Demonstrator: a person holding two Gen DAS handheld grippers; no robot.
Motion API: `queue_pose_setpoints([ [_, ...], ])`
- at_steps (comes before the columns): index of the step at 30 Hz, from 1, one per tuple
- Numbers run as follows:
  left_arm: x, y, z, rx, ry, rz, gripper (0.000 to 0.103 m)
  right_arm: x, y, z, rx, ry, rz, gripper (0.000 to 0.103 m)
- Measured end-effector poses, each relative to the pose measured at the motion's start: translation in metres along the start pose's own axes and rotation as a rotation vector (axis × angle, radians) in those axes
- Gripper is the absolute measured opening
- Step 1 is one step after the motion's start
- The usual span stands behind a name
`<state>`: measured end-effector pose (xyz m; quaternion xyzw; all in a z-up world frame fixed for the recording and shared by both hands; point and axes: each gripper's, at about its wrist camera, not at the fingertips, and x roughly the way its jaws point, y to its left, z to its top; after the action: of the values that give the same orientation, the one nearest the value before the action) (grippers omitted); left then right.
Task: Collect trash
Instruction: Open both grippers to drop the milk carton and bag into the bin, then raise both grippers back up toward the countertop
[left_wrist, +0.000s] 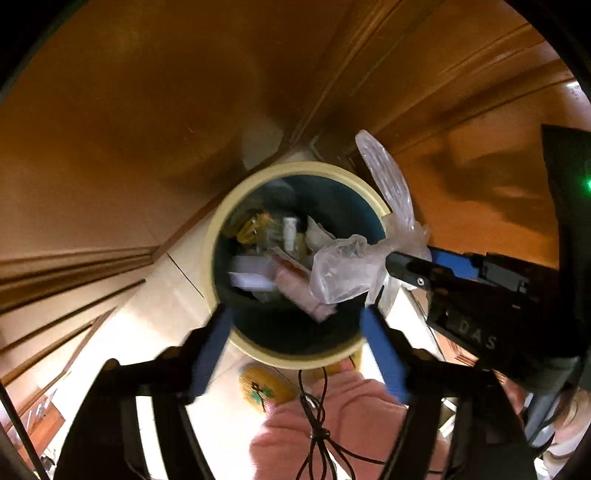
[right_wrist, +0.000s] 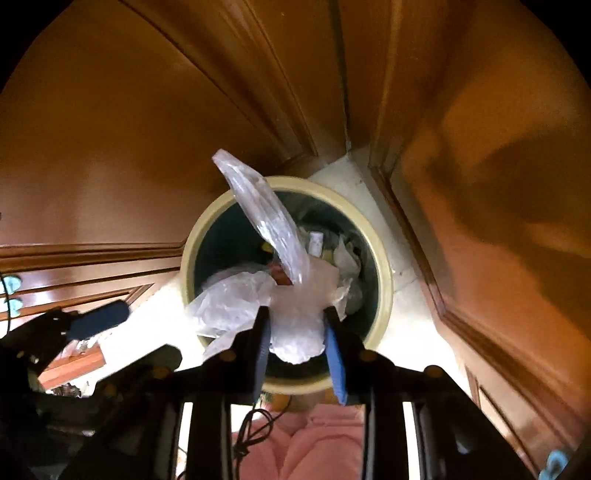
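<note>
The round trash bin (left_wrist: 295, 264), cream-rimmed with a dark interior, stands on pale floor in a corner formed by brown wooden panels (left_wrist: 129, 129). All positions below are given relative to this bin.

The left gripper (left_wrist: 295, 325) hangs directly above the bin mouth, pointing down. Its blue pads stand wide apart with nothing between them; the jaws are empty and spread.

The right gripper (right_wrist: 295, 332) hangs above the bin's near rim, also pointing down. A crumpled clear plastic bag (right_wrist: 295, 325) sits between its blue pads (right_wrist: 334, 362) and appears held there, though blur leaves the contact uncertain. One long lobe of the bag reaches up across the opening; the rest billows over the rim toward the left gripper.

Inside the bin lie mixed wrappers and paper (left_wrist: 266, 266), partly hidden by the bag.

On the floor just outside the near rim sits a yellow patterned slipper (left_wrist: 264, 387). A black cable (left_wrist: 314, 417) dangles below the grippers, in front of a pink garment (left_wrist: 351, 424).
</note>
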<state>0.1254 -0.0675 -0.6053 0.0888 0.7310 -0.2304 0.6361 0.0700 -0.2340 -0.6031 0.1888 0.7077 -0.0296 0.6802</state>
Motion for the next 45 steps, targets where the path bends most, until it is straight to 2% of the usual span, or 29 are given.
queue_pose_setpoints([
  [1,0.000,0.003,0.001,-0.004,-0.004,0.006,0.077,0.001,0.001,0.002,-0.006,-0.004,-0.004,0.037],
  [6,-0.008,0.014,-0.002,-0.057,-0.013,-0.002,0.099,-0.001,0.004,0.000,-0.025,-0.012,0.002,0.059],
  [12,-0.024,0.012,-0.009,-0.044,-0.019,0.048,0.100,-0.012,0.005,0.006,-0.008,-0.030,0.019,0.059],
  [16,-0.034,0.018,-0.018,-0.047,-0.005,0.047,0.100,-0.029,0.005,-0.003,-0.004,-0.036,0.007,0.059],
  [22,-0.074,0.008,-0.035,-0.058,0.013,0.039,0.100,-0.067,0.011,-0.029,-0.005,-0.005,0.000,0.059],
  [28,-0.142,-0.013,-0.052,-0.040,-0.008,0.021,0.102,-0.128,0.030,-0.052,-0.025,-0.009,0.000,0.059],
  [33,-0.206,-0.030,-0.060,-0.028,-0.035,0.003,0.102,-0.194,0.049,-0.062,-0.045,-0.033,0.006,0.059],
  [40,-0.304,-0.052,-0.062,0.008,-0.135,-0.009,0.102,-0.279,0.062,-0.059,-0.055,-0.105,0.025,0.059],
  [45,-0.370,-0.070,-0.056,0.039,-0.226,-0.013,0.102,-0.349,0.074,-0.053,-0.111,-0.187,-0.001,0.059],
])
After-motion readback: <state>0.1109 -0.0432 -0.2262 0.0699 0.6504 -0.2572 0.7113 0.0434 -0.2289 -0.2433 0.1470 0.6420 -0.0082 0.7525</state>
